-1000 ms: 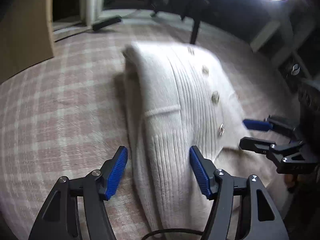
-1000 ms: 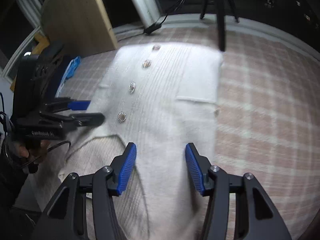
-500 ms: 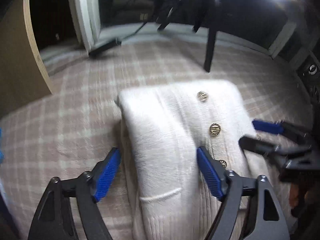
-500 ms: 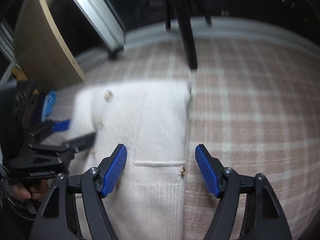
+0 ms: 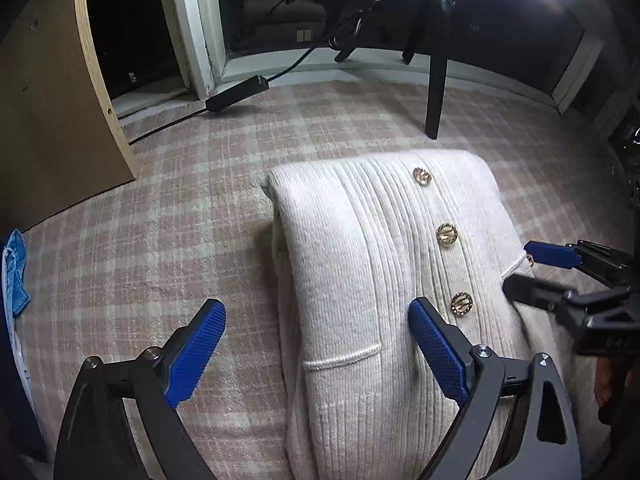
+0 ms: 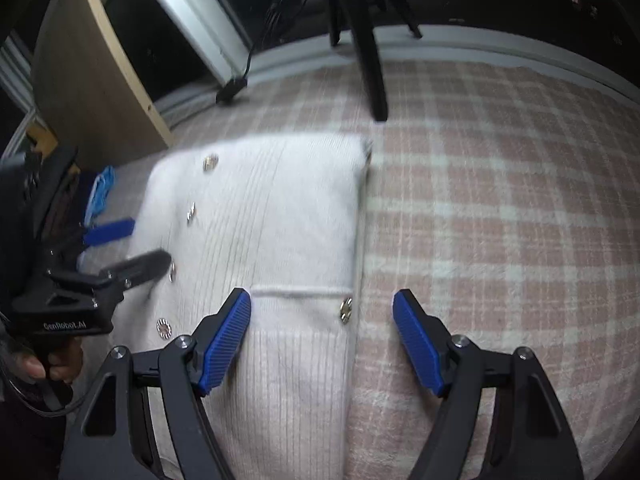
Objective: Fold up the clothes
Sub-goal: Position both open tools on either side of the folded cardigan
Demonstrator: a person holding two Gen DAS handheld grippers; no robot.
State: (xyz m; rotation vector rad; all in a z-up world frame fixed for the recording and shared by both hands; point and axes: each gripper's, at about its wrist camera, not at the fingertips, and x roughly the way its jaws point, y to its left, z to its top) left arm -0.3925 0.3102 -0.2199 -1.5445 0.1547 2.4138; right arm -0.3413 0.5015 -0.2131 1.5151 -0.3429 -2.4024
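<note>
A cream ribbed cardigan [image 5: 360, 264] with gold buttons lies folded on a pink plaid blanket [image 5: 160, 208]; it also shows in the right wrist view [image 6: 272, 220]. My left gripper [image 5: 316, 344] is open and empty, its jaws straddling the cardigan's left edge. My right gripper [image 6: 322, 340] is open and empty, its jaws straddling the cardigan's right edge near a pocket button. The right gripper also shows at the right of the left wrist view [image 5: 536, 272], and the left gripper at the left of the right wrist view [image 6: 124, 244].
A black chair leg [image 5: 436, 92] stands on the blanket just behind the cardigan. A wooden panel [image 5: 52, 92] stands at the far left, with a black power adapter and cable [image 5: 236, 92] by the window frame. Blue cloth [image 5: 14, 268] lies at the left edge.
Both grippers have pulled back toward me along the cardigan and opened wider. The cardigan now lies shorter, its far end a rounded fold.
</note>
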